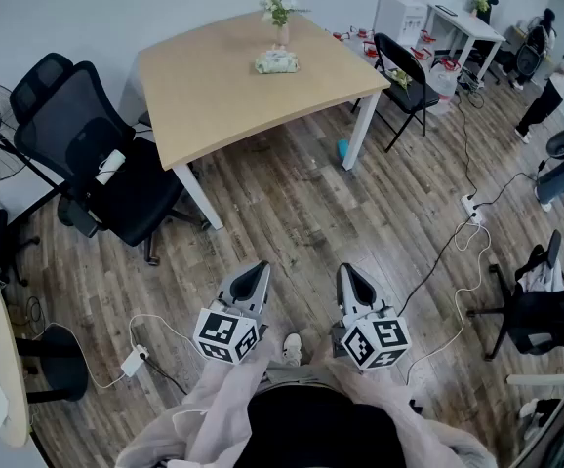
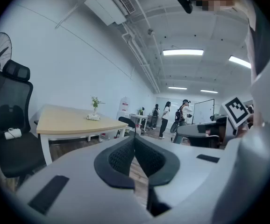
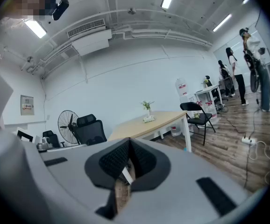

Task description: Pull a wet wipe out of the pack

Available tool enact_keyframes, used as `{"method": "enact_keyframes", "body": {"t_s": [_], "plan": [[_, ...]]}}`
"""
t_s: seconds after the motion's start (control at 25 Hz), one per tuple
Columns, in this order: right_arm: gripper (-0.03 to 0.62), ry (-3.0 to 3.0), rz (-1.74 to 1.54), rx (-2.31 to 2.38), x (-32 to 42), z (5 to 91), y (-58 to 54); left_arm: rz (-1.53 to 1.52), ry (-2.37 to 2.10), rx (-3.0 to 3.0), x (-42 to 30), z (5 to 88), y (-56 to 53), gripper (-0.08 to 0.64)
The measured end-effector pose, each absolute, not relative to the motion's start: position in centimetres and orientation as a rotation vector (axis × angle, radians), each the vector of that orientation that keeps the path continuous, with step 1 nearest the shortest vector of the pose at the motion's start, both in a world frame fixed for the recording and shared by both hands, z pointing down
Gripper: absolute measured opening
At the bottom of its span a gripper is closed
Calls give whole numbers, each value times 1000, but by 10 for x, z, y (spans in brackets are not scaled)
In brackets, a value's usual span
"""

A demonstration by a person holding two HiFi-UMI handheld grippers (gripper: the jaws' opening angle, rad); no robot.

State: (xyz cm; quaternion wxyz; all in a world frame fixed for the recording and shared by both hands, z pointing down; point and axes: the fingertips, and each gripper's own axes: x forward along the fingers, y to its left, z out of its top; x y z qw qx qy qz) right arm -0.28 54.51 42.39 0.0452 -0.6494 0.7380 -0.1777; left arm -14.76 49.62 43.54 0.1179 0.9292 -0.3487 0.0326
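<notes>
Table (image 1: 214, 96) is seen well ahead. Left gripper (image 1: 260, 269) and right gripper (image 1: 348, 271) are held by the body, jaws closed together, nothing gripped. Wipe pack (image 1: 276, 62) is laid toward the table's far edge, beside a vase (image 1: 281, 33). Pack judged light, soft, slick: to be pinned down, wipe pinched at the opening.

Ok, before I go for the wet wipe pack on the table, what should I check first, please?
1. Pale green wet wipe pack lies on the light wooden table: ok.
2. Left gripper empty, jaws together: ok.
3. Right gripper empty, jaws together: ok.
4. Pack within reach: not ok, both grippers are over the floor, away from the table.
5. Pack's opening flap: cannot tell, too small.
6. Space round pack clear: not ok, small vase with white flowers stands just beyond it.
</notes>
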Motion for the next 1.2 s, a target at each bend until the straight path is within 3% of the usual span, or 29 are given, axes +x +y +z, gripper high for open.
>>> {"method": "enact_keyframes", "body": {"t_s": [1.2], "plan": [[11,2262,-562,-2012,-3,441,526,119,-1043,2679,-154,448,480,12]]}}
